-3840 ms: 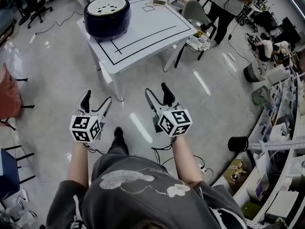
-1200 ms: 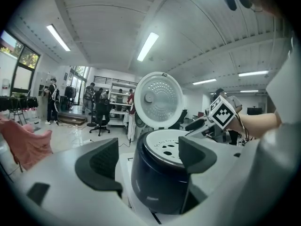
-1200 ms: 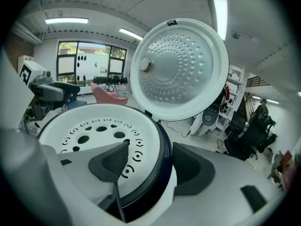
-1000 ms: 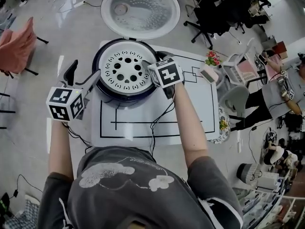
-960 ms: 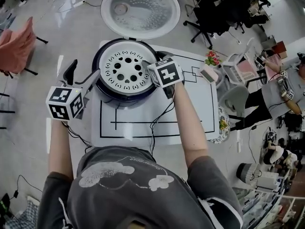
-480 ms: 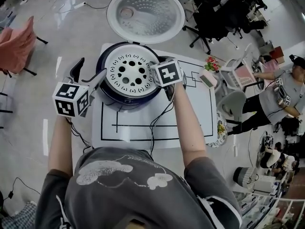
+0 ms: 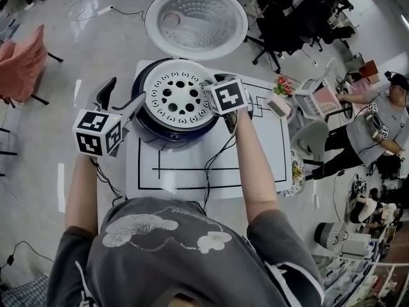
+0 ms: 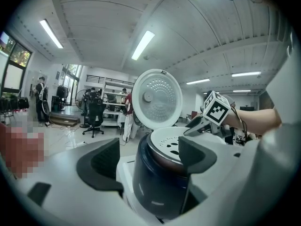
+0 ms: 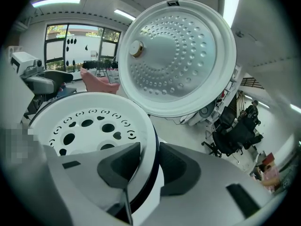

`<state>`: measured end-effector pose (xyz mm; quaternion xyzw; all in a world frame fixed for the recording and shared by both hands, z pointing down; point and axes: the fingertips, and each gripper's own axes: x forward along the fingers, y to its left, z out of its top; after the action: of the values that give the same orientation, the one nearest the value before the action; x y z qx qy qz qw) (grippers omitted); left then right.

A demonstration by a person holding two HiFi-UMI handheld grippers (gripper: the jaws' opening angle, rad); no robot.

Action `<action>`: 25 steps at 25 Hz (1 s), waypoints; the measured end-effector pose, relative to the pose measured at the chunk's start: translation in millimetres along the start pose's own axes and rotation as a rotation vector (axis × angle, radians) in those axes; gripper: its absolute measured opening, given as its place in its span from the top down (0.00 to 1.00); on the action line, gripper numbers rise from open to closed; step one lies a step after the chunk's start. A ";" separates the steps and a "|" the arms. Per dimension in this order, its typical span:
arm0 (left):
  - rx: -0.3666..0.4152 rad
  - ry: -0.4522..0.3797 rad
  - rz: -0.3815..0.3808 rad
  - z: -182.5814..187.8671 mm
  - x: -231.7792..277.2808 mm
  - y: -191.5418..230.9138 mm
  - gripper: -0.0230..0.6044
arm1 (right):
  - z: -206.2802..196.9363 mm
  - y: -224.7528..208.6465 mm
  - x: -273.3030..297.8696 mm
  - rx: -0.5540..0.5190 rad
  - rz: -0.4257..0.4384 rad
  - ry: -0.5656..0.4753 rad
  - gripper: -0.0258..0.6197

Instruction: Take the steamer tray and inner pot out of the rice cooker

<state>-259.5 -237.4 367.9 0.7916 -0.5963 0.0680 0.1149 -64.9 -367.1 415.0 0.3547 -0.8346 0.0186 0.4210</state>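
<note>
Left gripper (image 7: 128, 89): jaws wide apart, nothing in them. It hovers just beside the left flank of the cooker (image 7: 167, 128), pointing at the dark body, with no contact that I can see.

Cooker stands at the far left part of the table (image 7: 262, 165), lid (image 7: 195, 21) swung fully up and back. The tray (image 7: 176, 94) is seated in the mouth, perforated face up. A coppery band just under it in the left gripper view is probably the rim of the pot (image 8: 160, 158); the rest of the pot is hidden below the tray.

Right gripper (image 9: 149, 149): the change is here. Its jaws have just been closing and are now narrow, with the right edge of the tray rim between them, one pad inside the rim and one outside. The pads appear to bear on the rim, so I read this as a grip on the tray.

Meaning for the task: the tray grasp looks made, nothing lifted yet. Next I judge a straight upward pull, keeping the tray level so the far edge does not catch. The pot follows once the tray is set aside.
</note>
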 end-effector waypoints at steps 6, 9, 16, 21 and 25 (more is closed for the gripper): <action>0.004 -0.014 -0.010 8.0 -5.9 0.6 0.34 | 13.5 2.0 -14.4 0.036 -0.003 -0.037 0.80; -0.011 -0.027 -0.004 12.0 -8.7 7.1 0.34 | 28.9 -4.1 -26.9 0.138 0.003 -0.119 0.85; -0.010 -0.030 -0.030 11.0 -7.1 -2.9 0.34 | 44.6 -9.6 -49.9 0.141 -0.016 -0.196 0.89; 0.003 -0.035 -0.058 9.6 -11.3 -11.2 0.34 | 48.4 -7.2 -65.5 0.210 -0.019 -0.263 0.89; 0.000 -0.038 -0.077 11.4 -16.0 -15.8 0.34 | 54.6 -14.9 -83.8 0.267 -0.035 -0.309 0.89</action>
<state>-249.1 -221.4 351.5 0.8152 -0.5673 0.0484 0.1058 -60.5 -347.8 315.9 0.4203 -0.8732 0.0672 0.2372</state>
